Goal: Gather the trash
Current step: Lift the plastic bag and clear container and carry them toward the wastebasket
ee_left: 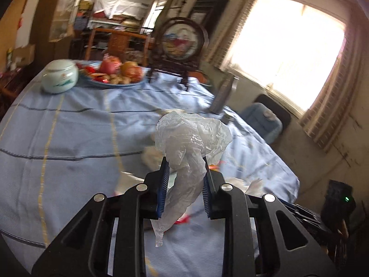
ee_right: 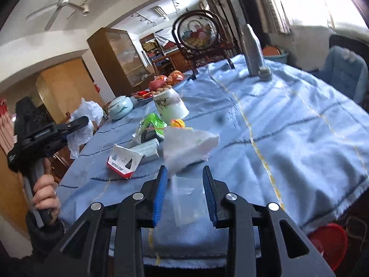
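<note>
My left hand-held gripper (ee_left: 185,173) is closed on a crumpled clear bag (ee_left: 192,136), pinched at its narrow neck so the puffed top billows above the pads and a thin tail hangs below them. It is lifted clear of the counter (ee_left: 69,124), out over the near edge. The bag is next to weightless, soft and slick; it has no stiffness, so the only sure hold is where the film is bunched thick, as here. A pinch on a single loose layer would likely slip.

My right hand-held gripper (ee_right: 185,175) stands partly open over the near counter, with a flat clear sleeve (ee_right: 188,198) between the pads; the view is blurred there, so I cannot tell whether the pads press on it. Just beyond lies a white tissue (ee_right: 189,145), light and limp, best taken at its raised fold. Further left sit a red-and-white carton (ee_right: 124,159), stiff enough to grip across its walls, and a green wrapper (ee_right: 153,121), crinkly and slippery. The white cup (ee_right: 170,106) behind them looks like breakable ceramic, so I should steer round it.
</note>
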A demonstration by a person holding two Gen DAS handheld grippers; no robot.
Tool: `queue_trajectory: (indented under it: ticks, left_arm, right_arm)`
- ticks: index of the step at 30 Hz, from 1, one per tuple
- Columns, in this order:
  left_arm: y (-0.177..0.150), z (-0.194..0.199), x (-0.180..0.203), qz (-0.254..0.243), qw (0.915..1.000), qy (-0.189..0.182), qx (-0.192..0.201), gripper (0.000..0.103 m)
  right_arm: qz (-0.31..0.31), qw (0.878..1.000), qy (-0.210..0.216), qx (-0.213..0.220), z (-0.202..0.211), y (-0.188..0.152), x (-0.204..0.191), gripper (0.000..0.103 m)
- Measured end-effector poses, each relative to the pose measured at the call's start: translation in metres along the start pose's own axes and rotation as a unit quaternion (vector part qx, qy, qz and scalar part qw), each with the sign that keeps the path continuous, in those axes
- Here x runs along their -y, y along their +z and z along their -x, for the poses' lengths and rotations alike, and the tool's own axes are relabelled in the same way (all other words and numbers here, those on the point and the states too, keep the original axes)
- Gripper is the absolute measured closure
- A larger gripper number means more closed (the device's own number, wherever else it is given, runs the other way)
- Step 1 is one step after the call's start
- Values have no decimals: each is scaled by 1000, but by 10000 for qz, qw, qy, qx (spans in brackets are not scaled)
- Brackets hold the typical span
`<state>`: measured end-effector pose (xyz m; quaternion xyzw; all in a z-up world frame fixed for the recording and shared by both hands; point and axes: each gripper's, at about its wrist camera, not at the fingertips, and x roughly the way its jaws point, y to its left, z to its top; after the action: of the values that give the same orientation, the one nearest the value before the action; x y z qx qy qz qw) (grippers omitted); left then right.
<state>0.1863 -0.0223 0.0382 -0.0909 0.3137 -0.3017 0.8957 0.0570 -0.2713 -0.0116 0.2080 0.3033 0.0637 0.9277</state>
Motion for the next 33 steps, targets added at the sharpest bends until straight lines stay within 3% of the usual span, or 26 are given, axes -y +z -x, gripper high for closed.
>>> queue_trajectory:
  ticks: [3,5,6,7,9,14,19,22,26,30,33]
  left_arm:
    - [-6,-4,24,-146,9998,-155,-61,76]
    - [-9,-10,33,-152,9994,-271,-126,76]
    - [-12,-13,38,-140,9992,-322,-175,76]
    - [-14,-16,41,-129,9990,-372,-222,76]
    - [-18,-23,47,-115,9985,-424,-312,76]
    - [-28,-34,57,-159,9975,-432,-537,76]
    - [-31,-43,76,-370,9953,-577,-684,76]
    - [-33,-51,100,-565,9923,-787,-777,76]
    - [-39,-68,146,-905,9841,-1183,-966,76]
    - [-60,-93,212,-1402,9663,-1711,-1319,76]
    - [-85,-117,264,-1771,9477,-2042,-1699,76]
  right_arm:
    - [-198,9994,294,25,-2,-8,12,68]
    - [-290,9993,235,-12,-5,-13,14,57]
    - [-222,9995,166,-148,-12,-18,13,57]
    - [-145,9994,116,-305,-23,-26,12,57]
    - [59,9999,-136,39,-23,-37,9,72]
    - [-208,9995,82,227,-12,-32,21,73]
    - [-361,9973,30,638,37,-22,42,72]
    - [-534,9937,-298,937,72,-26,63,72]
    - [-883,9827,-1062,1230,117,-46,102,72]
    - [-1538,9612,-1964,1180,147,-82,159,72]
    - [-1998,9431,-2478,967,152,-109,204,72]
